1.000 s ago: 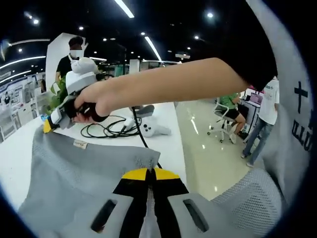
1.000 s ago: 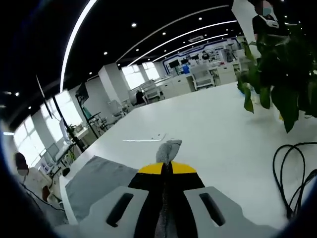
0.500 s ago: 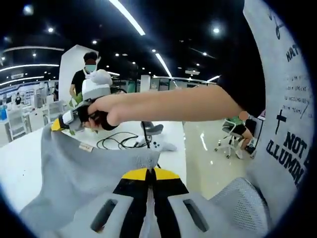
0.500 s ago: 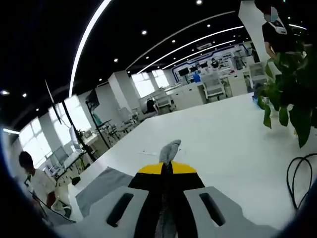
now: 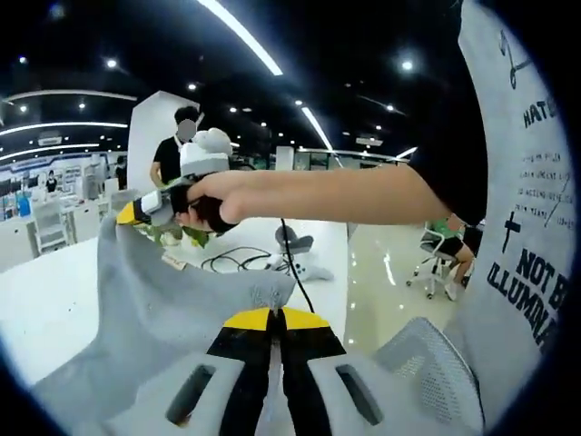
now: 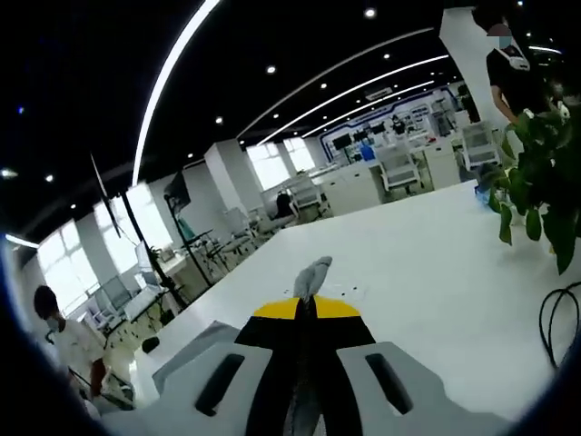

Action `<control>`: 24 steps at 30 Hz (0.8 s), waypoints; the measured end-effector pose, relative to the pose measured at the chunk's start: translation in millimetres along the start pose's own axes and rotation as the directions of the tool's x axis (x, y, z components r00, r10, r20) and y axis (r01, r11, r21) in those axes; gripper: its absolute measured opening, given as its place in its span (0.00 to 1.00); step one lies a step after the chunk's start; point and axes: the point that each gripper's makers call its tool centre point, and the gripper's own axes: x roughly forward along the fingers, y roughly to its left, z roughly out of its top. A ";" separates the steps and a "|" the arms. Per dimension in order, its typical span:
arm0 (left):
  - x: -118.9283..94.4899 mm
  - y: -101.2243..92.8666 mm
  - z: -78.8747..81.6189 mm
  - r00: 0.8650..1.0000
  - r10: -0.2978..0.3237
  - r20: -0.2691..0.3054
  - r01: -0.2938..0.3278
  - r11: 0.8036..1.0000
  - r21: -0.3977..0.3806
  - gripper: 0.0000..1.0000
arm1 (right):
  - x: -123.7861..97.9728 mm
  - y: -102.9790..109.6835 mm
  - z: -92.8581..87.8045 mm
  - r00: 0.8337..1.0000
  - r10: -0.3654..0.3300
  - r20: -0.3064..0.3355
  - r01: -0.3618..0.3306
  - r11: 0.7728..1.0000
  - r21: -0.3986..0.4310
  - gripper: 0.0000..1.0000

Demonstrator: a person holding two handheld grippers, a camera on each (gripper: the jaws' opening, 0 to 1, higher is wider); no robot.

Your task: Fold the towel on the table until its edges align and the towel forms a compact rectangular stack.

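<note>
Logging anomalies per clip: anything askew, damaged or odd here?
Nothing stands out. The grey towel hangs lifted between the left gripper and right gripper, both clamped on it, above the white table.

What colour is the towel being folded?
Plain light grey towel, with a small sewn tag; clearest in the left gripper view.

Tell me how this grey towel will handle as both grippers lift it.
Likely floppy: the towel sags between the left gripper and the right gripper. Probably light, since a pinched corner carries it. The cloth tuft past the closed jaws suggests a secure grip.
</note>
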 end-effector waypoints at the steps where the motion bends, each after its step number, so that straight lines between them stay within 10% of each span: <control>1: -4.0 1.8 1.2 1.000 0.008 0.004 -0.008 1.000 0.001 0.02 | 1.0 1.1 0.5 1.000 0.001 0.002 -0.001 1.000 0.000 0.01; 24: -120.1 47.7 18.2 0.980 0.175 0.097 -0.173 0.985 -0.023 0.02 | 62.1 107.6 24.6 0.994 0.108 0.033 -0.107 0.994 -0.028 0.01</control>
